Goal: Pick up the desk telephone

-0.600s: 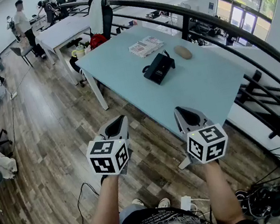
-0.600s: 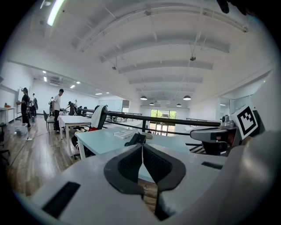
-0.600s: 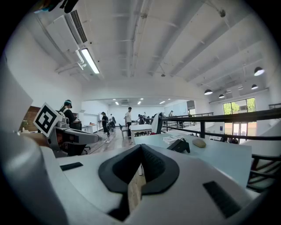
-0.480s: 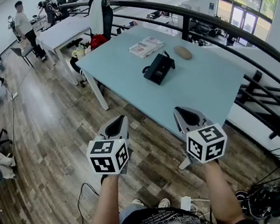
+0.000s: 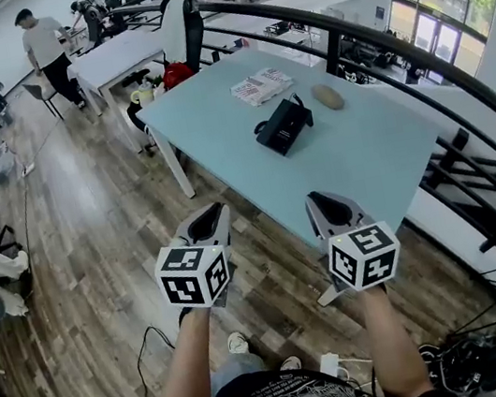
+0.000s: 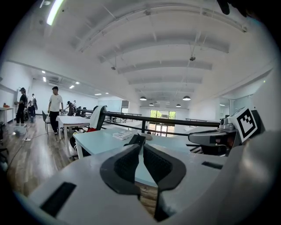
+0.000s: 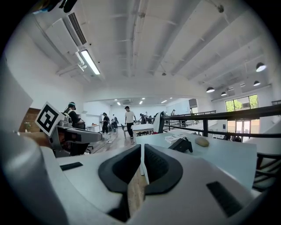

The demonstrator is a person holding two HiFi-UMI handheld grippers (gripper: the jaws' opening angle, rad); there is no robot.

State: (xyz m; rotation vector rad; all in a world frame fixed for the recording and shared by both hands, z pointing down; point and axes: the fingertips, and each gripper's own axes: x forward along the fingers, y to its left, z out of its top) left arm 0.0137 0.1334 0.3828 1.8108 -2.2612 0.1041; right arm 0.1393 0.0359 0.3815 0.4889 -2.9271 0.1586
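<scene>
Approach looks to be the step in hand, since the desk telephone point(image 5: 283, 125) lies on the pale blue surface point(image 5: 374, 156) well ahead of the left gripper point(image 5: 208, 217) and right gripper point(image 5: 321, 203), both with jaws pressed together and empty, so next comes reaching forward and spreading the jaws.

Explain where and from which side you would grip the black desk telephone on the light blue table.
Likely across the narrow width of the desk telephone, coming down from the near side of the table. Its low, oblong body lies flat and slanted, with both long sides free to take the jaws.
</scene>
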